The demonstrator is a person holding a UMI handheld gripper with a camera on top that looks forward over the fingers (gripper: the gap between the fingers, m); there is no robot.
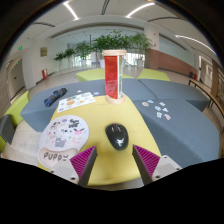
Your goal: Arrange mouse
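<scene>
The gripper (117, 160), jaws apart, hovers over a yellow table (150, 125); the black mouse (117, 135) sits just ahead at twelve o'clock. A red-and-white carton (111, 76) stands beyond, printed sheets (64, 134) at ten o'clock, possibly stickers.

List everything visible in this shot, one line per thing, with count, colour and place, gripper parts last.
mouse: one, black, on the yellow table section just ahead of the fingers, between their lines.
sticker sheet: one, white with cartoon prints, left of the mouse.
box: one, red and white, upright, beyond the mouse.
papers: a few, white, left of the box.
dark object: one, black, far left on the grey section; kind unclear.
small cards: several, white, right of the box.
plants: several, green, background.
gripper: one, magenta pads, open, holding nothing.
</scene>
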